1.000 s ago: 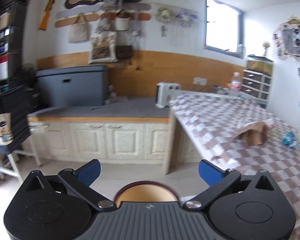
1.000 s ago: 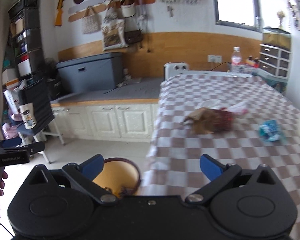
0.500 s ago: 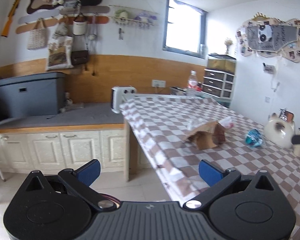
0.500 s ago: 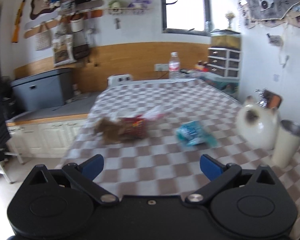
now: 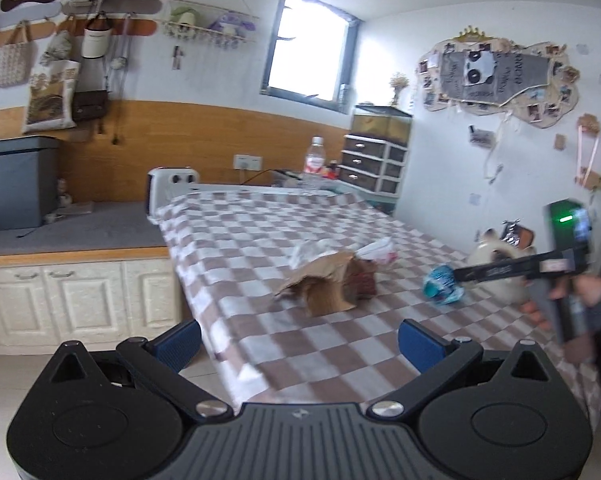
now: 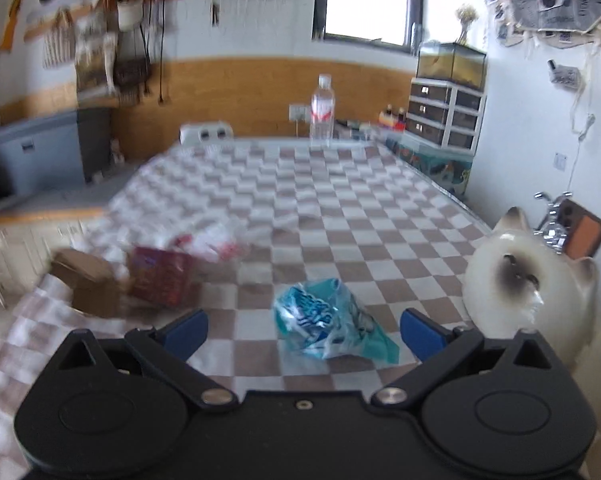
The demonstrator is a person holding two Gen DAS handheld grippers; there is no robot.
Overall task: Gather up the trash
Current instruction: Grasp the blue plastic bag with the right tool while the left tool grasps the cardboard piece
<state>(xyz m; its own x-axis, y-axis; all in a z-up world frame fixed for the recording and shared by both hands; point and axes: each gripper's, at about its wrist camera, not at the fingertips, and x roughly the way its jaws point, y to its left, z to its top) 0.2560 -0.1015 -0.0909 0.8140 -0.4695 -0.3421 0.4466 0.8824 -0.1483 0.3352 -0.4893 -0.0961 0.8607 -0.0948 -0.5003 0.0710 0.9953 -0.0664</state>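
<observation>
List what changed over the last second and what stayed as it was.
Both cameras swung rightward from the cabinets and floor bin onto the checkered table. The right gripper closed in on the teal wrapper, which now lies between its open fingers, not gripped. The left gripper stayed open and empty. The brown paper bag stayed put.

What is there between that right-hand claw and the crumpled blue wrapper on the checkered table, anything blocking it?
Nothing visible. In the right wrist view the blue wrapper lies on the checkered tablecloth straight ahead of the open right gripper, between its fingers' line. The cat figurine stands off to the right, the brown paper bag to the left.
</observation>
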